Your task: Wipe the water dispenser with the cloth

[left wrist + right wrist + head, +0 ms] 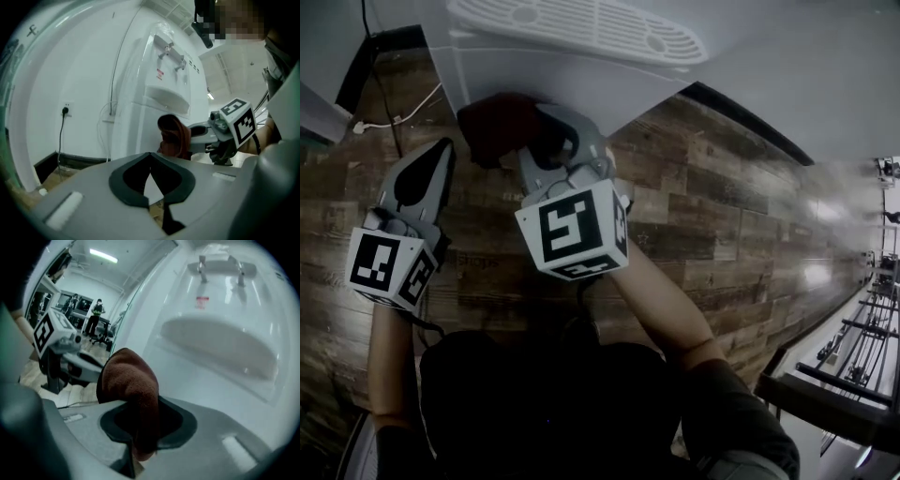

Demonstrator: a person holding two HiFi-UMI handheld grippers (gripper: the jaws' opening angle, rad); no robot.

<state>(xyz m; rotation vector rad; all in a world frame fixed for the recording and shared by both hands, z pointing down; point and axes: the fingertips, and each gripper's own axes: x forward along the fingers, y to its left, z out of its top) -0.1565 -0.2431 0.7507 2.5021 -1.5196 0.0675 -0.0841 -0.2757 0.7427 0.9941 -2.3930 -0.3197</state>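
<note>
Brown terry cloth is clamped in your right tool, whose jaws are narrow on the fold. Just ahead, the cloth's bulge meets the white plastic water dispenser, below its recessed tray. Your left tool, alongside, has its jaws together and empty.

No words or numbers can be read: the water dispenser has a small red sticker under its taps with print too tiny to read, and the left cube and right cube show only black-and-white square marks.
</note>
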